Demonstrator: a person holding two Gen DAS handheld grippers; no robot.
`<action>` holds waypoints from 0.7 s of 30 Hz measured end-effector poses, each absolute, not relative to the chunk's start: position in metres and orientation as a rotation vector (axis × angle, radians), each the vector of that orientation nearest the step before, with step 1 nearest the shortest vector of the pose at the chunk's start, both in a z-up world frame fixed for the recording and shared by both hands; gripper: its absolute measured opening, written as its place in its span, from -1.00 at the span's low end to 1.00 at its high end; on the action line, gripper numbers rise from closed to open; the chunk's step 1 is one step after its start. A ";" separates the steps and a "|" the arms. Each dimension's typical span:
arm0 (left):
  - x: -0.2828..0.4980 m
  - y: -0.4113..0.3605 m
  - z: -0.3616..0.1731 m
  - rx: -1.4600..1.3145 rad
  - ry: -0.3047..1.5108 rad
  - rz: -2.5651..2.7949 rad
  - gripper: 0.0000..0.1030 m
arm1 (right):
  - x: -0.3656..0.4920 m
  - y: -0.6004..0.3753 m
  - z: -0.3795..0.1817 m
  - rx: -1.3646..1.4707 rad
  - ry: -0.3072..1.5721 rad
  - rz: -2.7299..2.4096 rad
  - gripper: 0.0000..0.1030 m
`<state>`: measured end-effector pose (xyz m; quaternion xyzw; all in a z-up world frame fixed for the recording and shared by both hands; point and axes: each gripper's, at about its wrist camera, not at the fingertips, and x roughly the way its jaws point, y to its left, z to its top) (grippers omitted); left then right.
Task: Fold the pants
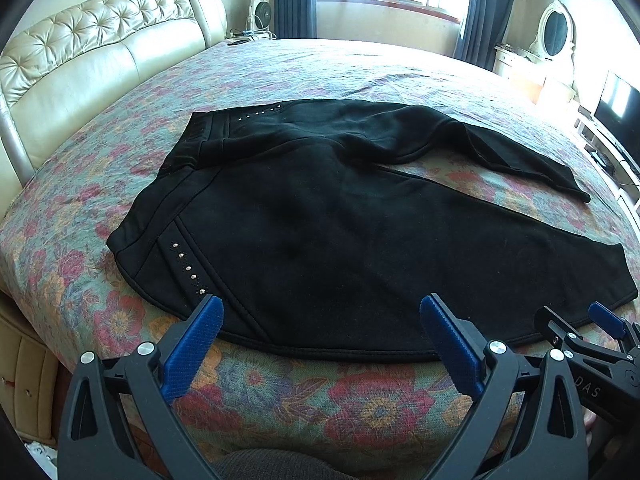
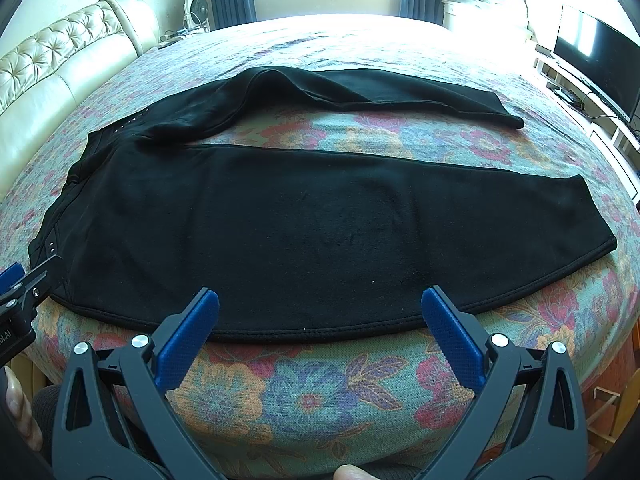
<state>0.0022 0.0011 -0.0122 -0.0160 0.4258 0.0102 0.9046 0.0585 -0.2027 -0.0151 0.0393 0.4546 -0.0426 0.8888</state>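
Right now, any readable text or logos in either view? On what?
"DAS": on the right gripper body, seen in the left wrist view; it looks cut off.
"...t.AI": on the left gripper body, at the right wrist view's edge; its start is cut off.
Pants, bedspread: no text.

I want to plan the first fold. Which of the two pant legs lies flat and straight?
The near pant leg, just in front of both tools, lies flat and straight. The far pant leg, toward the window, is bunched and twisted near the hip.
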 end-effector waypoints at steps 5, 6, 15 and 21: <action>0.002 0.000 -0.013 -0.034 0.882 0.022 0.91 | 0.059 -0.203 -0.015 0.083 0.946 -0.088 0.96; 0.002 0.000 -0.013 -0.034 0.882 0.022 0.91 | 0.058 -0.203 -0.016 0.083 0.946 -0.088 0.96; 0.002 -0.001 -0.014 -0.032 0.886 0.023 0.91 | 0.059 -0.203 -0.016 0.085 0.947 -0.087 0.96; 0.003 -0.002 -0.015 -0.032 0.894 0.015 0.91 | 0.060 -0.202 -0.016 0.076 0.944 -0.082 0.96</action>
